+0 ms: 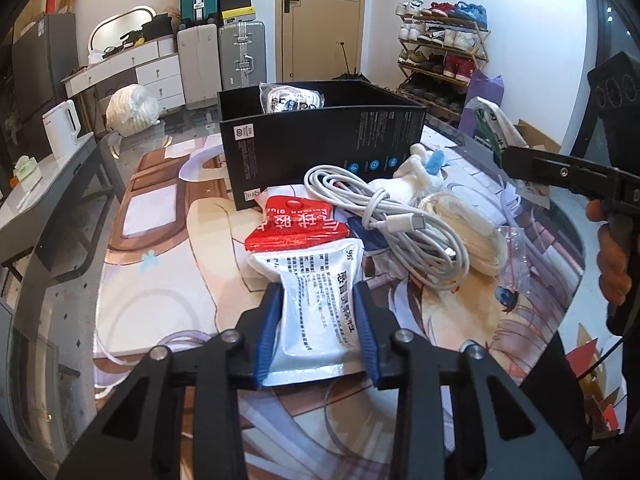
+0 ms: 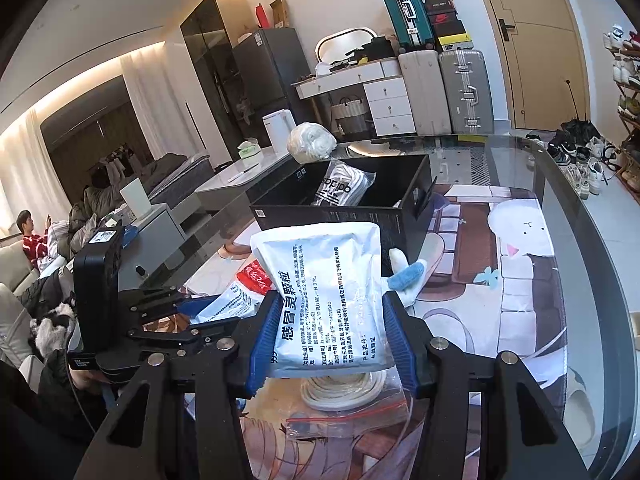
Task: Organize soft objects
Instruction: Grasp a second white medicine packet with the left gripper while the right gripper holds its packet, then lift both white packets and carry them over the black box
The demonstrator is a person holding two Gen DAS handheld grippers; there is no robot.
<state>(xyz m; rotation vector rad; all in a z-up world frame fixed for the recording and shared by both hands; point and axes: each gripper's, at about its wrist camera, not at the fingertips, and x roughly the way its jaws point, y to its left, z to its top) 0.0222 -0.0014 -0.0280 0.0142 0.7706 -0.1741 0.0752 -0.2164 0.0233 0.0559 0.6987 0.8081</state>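
Observation:
My left gripper [image 1: 318, 300] is shut on a white sachet with blue print [image 1: 310, 292], pinched at its waist just above the table mat. My right gripper [image 2: 330, 312] is shut on a second white sachet [image 2: 328, 280] and holds it up in the air in front of the black open box [image 2: 344, 216]. That box [image 1: 324, 148] holds a bagged white item with black lettering [image 1: 290, 98]. On the mat lie a red pouch [image 1: 294, 220], a coiled white cable [image 1: 384, 216], a white and blue plush toy [image 1: 420, 168] and a bagged coil of cream cord [image 2: 344, 392].
The glass table [image 2: 568, 184] carries a printed cartoon mat [image 1: 160, 240]. The right gripper [image 1: 568, 176] shows at the right edge of the left wrist view, the left gripper [image 2: 160, 312] at the left of the right wrist view. Suitcases, a shoe rack and a dresser stand behind.

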